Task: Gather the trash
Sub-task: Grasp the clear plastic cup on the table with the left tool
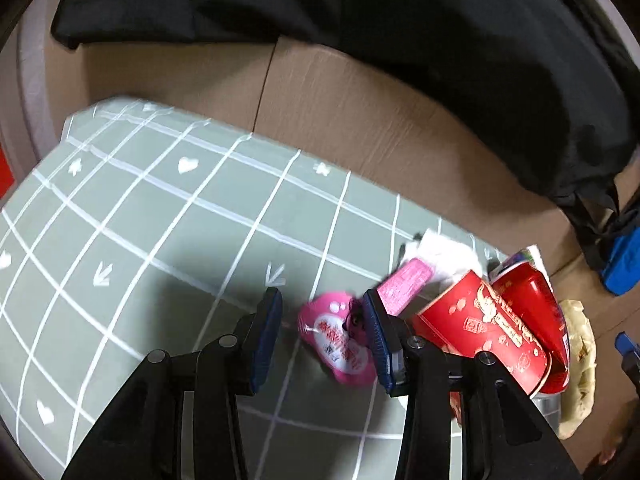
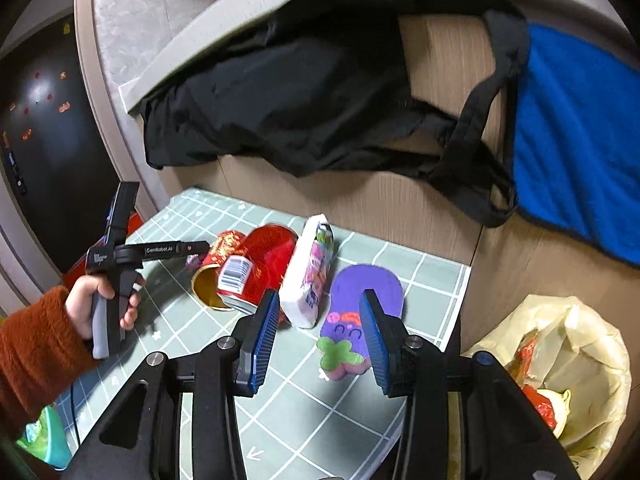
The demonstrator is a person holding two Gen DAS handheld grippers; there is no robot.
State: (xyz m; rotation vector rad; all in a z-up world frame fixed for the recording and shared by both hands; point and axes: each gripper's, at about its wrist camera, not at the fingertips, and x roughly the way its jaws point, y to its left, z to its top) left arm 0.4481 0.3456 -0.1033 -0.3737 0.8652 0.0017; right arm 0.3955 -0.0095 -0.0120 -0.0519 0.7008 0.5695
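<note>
Fuzzy rust-orange sleeve; black gripper with ribbed blue pads

Glossy red paper cups lie on a matt gridded mat.

The near and left parts of the green grid mat are lying bare, giving open passage. Red cups, a white packet and a purple wrapper are crowding its far side. A lined bin is blocking the right edge.
</note>
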